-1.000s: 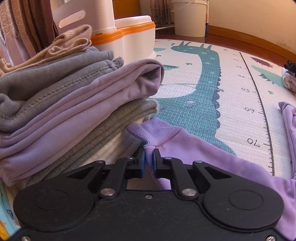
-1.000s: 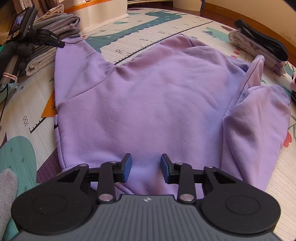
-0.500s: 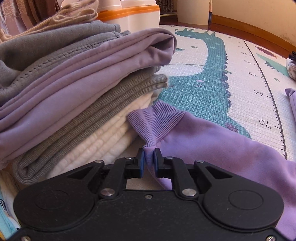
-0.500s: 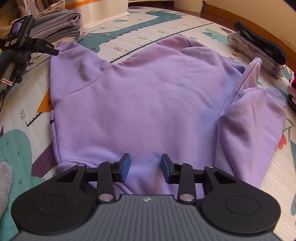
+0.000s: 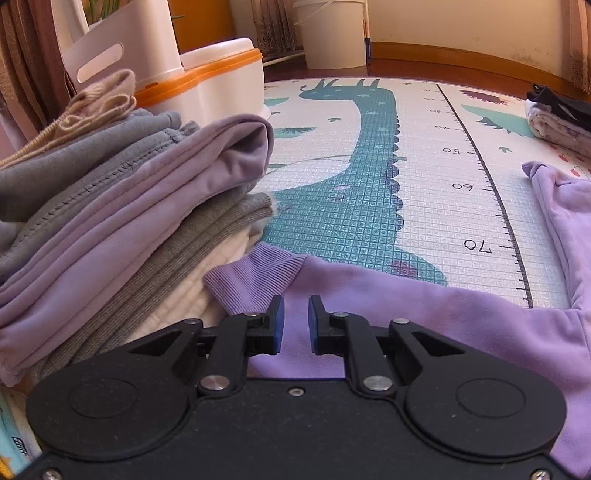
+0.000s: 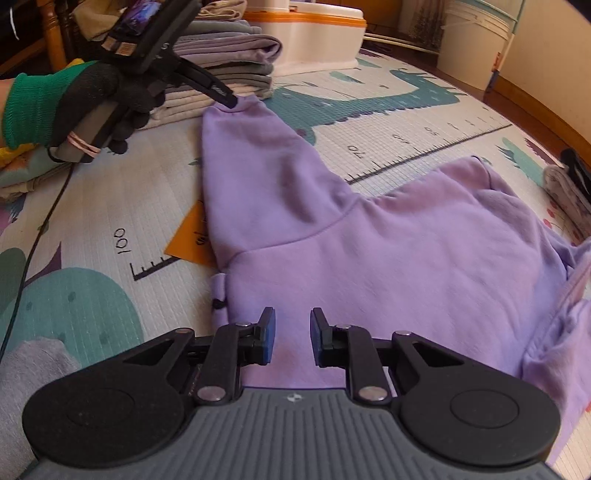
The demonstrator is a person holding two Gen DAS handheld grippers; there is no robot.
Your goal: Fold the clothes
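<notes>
The lilac fleece sweatshirt (image 6: 406, 258) is spread flat for folding, its ribbed cuff (image 5: 255, 280) drawn toward eleven o'clock. The left gripper (image 5: 294, 319) and right gripper (image 6: 289, 334) are held parted, gripping nothing.

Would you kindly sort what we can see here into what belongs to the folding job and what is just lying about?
Part of the job:
- purple sweatshirt, spread flat
- its sleeve cuff, under the open left tongs
- right tongs, open over the hem
- stack of folded clothes

Lying about:
- play mat
- white and orange tub
- white bucket
- small clothes pile at the far right
</notes>
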